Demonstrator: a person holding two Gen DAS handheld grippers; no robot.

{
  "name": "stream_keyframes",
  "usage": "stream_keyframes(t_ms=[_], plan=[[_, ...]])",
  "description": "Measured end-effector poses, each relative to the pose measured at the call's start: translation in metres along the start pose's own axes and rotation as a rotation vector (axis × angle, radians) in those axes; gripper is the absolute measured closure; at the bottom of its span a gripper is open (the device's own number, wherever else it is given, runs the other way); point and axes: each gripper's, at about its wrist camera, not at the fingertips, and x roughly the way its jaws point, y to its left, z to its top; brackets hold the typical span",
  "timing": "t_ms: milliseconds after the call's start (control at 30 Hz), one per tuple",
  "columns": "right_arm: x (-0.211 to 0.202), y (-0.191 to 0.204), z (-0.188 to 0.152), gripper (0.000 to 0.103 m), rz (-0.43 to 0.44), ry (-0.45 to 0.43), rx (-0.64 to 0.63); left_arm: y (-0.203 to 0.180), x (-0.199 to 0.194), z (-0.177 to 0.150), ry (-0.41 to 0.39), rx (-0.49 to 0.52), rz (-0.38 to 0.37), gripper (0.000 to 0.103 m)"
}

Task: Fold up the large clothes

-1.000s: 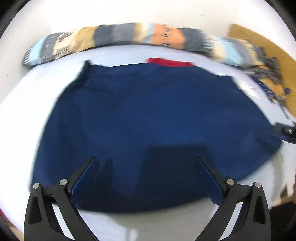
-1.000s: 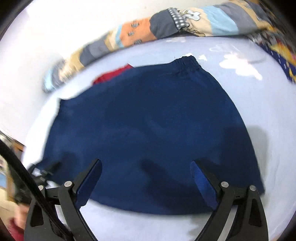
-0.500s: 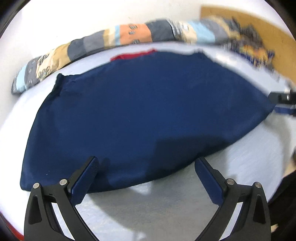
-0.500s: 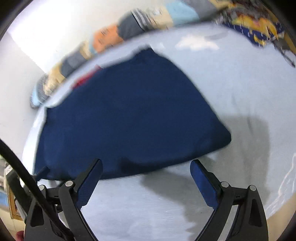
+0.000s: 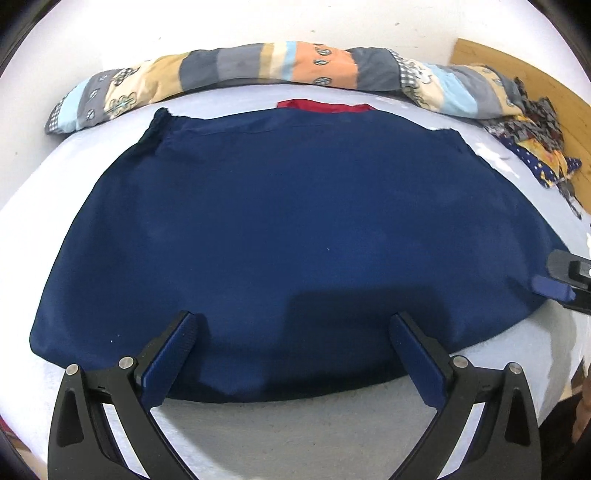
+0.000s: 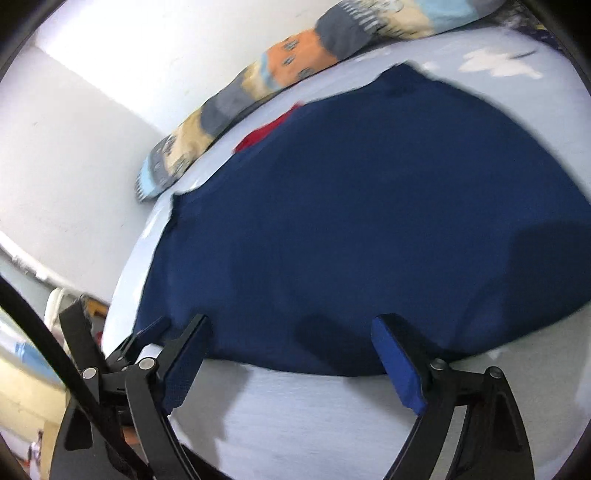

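Garment: a navy blue garment (image 5: 295,236) lies spread flat on the bed (image 5: 295,435), ahead of both pairs of tongs; its near hem runs across just in front of their tips, and its gathered band lies at the far edge.
Left tongs: the left tongs (image 5: 291,354) stand wide apart over the near hem; the blue pads (image 5: 168,362) hang above the cloth, and nothing is pinched between them.
Right tongs: the right tongs (image 6: 291,354) are wide apart but closing; the garment's near edge lies under the gap between them, and the pads do not press on it.
Right tongs, as the left camera sees them: a black finger with a blue pad shows at the garment's right-hand corner (image 5: 561,284); whether it touches the cloth I cannot tell.
Left tongs, as the right camera sees them: they show to the left of the right tongs, at the garment's left-hand corner (image 6: 147,332).
Red cloth: a red piece (image 5: 325,106) peeks out beyond the garment's far edge, partly covered by it.
Patchwork quilt: a rolled quilt (image 5: 258,72) in grey, orange, tan and light blue lies along the wall (image 5: 258,22), well past the garment.
Patterned fabric: a crumpled heap (image 5: 535,147) lies far right of the left tongs, against a wooden board (image 5: 517,70).
Sharpness: the right camera's view is blurred.
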Motion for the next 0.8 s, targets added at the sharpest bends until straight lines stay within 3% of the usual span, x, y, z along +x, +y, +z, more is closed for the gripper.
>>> stream_keyframes(t_ms=[200,300,333,433,567,733,800], plan=[[-0.036,-0.048,0.017,0.014,-0.044,-0.075,0.167,0.002,-0.006,0.004,-0.015,-0.054,-0.04,0.0],[-0.061,-0.07,0.025,0.012,-0.255,-0.12,0.192,0.006,-0.007,0.005,-0.019,-0.076,-0.044,0.0],[-0.067,-0.076,0.025,0.012,-0.266,-0.134,0.223,0.007,-0.008,0.006,-0.021,-0.086,-0.047,0.0],[-0.084,-0.089,0.022,0.011,-0.157,-0.188,0.32,0.011,-0.011,0.008,-0.03,-0.125,-0.073,0.0],[-0.095,-0.097,0.011,0.008,-0.086,-0.227,0.412,0.006,-0.014,0.01,-0.044,-0.144,-0.131,0.0],[-0.081,-0.103,0.002,0.008,-0.024,-0.188,0.489,-0.024,-0.006,0.004,-0.04,-0.038,-0.156,0.0],[-0.078,-0.105,0.004,0.008,-0.015,-0.182,0.483,-0.035,0.002,-0.001,-0.047,0.02,-0.11,0.0]])
